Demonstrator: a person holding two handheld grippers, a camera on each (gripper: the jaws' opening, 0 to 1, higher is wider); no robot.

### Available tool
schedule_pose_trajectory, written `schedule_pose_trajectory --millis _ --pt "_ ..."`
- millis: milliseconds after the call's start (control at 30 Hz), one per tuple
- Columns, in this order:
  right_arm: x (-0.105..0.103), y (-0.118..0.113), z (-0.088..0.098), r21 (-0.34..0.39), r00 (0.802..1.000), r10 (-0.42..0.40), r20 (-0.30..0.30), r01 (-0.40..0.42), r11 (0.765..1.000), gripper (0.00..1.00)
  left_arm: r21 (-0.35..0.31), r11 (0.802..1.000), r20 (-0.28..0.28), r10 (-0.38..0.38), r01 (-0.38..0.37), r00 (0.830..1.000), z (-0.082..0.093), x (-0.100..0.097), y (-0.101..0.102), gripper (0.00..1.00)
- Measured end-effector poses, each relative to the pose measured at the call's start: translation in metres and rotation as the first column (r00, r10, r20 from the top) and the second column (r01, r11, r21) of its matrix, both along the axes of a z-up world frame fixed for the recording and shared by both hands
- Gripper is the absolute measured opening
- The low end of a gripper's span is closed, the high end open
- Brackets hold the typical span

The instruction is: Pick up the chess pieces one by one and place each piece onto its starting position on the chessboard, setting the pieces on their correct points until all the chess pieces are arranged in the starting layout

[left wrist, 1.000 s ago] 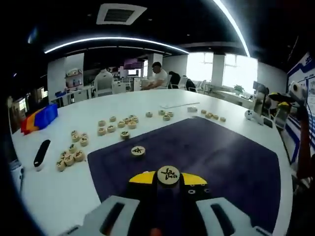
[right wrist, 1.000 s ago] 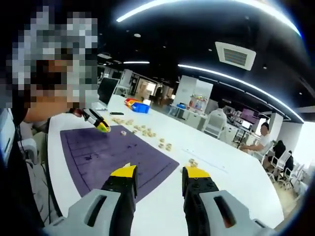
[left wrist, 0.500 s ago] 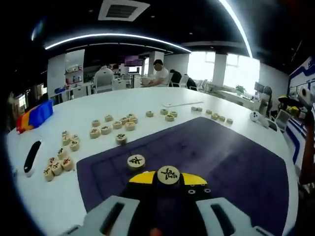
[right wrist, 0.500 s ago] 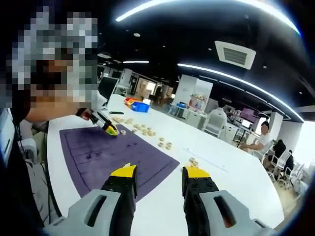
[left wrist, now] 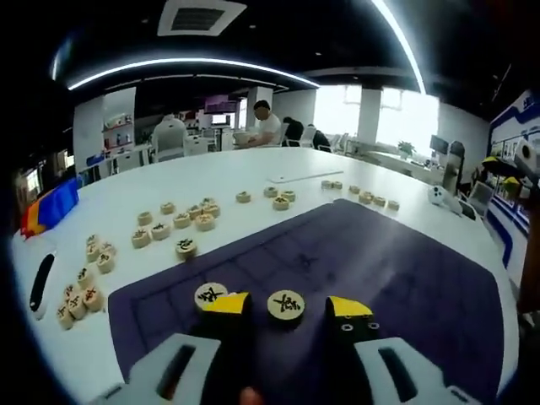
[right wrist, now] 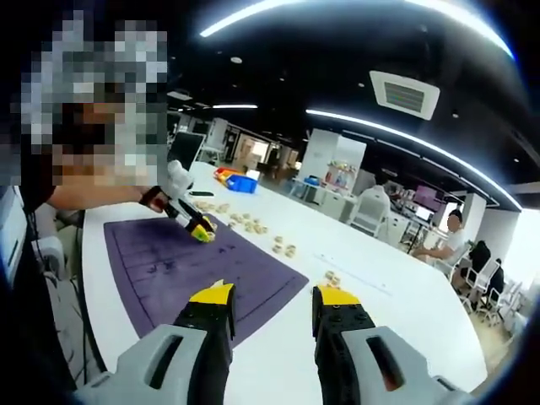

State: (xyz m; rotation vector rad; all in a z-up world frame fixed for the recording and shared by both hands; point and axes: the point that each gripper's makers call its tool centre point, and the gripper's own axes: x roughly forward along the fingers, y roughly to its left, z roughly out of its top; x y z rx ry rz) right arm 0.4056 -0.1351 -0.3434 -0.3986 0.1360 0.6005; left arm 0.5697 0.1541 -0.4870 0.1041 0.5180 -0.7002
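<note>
Large white oval table (left wrist: 253, 169), bearing a dark purple cloth chessboard (left wrist: 380, 270). Two round pale wooden chess pieces are counted on the board: one (left wrist: 286, 305) lying between the parted jaws of the left gripper (left wrist: 287, 305), one (left wrist: 210, 294) just beside. Some twenty-five loose pieces (left wrist: 181, 221) are left on the table, so the task is judged barely begun. The right gripper (right wrist: 270, 297) is held apart, empty.

Board (left wrist: 396, 270): lies on the worktop (left wrist: 211, 173).
Two pieces (left wrist: 286, 305): on the board's near edge, side by side.
Loose pieces (left wrist: 173, 221): on the worktop, left of and behind the board.
</note>
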Motion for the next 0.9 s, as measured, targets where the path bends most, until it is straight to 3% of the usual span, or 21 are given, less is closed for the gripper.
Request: schedule_pose_trajectory --millis 133,200,300,333,367,400,433,467,567,733,900 --pt "0.001 -0.004 0.0 0.005 1.0 -0.012 -0.001 0.012 1.0 0.37 -0.012 0.997 0.067 0.079 -0.078 0.995 0.021 0.012 0.026 0.33" --pt "0.001 -0.004 0.0 0.003 1.0 -0.01 0.0 0.01 1.0 0.37 0.06 0.991 0.097 0.113 -0.12 0.989 0.021 0.019 0.048 0.28" --pt "0.001 -0.004 0.004 0.012 1.0 -0.008 0.007 0.007 1.0 0.37 0.064 0.986 0.075 0.147 -0.152 0.986 0.015 0.029 0.064 0.23" --pt "0.001 -0.004 0.004 0.013 1.0 -0.008 0.008 0.007 1.0 0.37 0.064 0.984 0.032 0.165 -0.167 0.986 0.005 0.032 0.068 0.22" --pt "0.001 -0.004 0.003 0.009 1.0 -0.008 0.007 0.008 1.0 0.37 0.063 0.984 0.008 0.167 -0.167 0.986 -0.002 0.034 0.067 0.2" --pt "0.001 -0.004 0.002 0.008 1.0 -0.008 0.006 0.008 1.0 0.37 -0.037 0.983 0.012 0.178 -0.178 0.984 0.003 0.04 0.056 0.18" --pt "0.002 -0.004 0.001 0.007 1.0 -0.008 0.003 0.008 1.0 0.37 -0.072 0.985 -0.054 0.153 -0.157 0.987 -0.001 0.037 0.048 0.17" --pt "0.002 -0.005 0.001 0.007 1.0 -0.01 0.002 0.01 1.0 0.37 -0.086 0.986 -0.056 0.14 -0.144 0.989 0.0 0.037 0.045 0.17" --pt "0.002 -0.005 0.0 0.006 1.0 -0.011 0.0 0.011 1.0 0.37 -0.08 0.987 -0.029 0.14 -0.142 0.99 -0.002 0.047 0.034 0.15" --pt "0.003 -0.004 -0.003 0.003 1.0 -0.006 -0.007 0.006 1.0 0.37 -0.112 0.982 -0.05 0.148 -0.153 0.988 -0.001 0.06 0.018 0.05" --pt "0.003 -0.003 -0.004 -0.002 1.0 -0.002 -0.01 0.002 1.0 0.37 -0.099 0.98 -0.048 0.167 -0.172 0.985 -0.001 0.068 0.015 0.08"
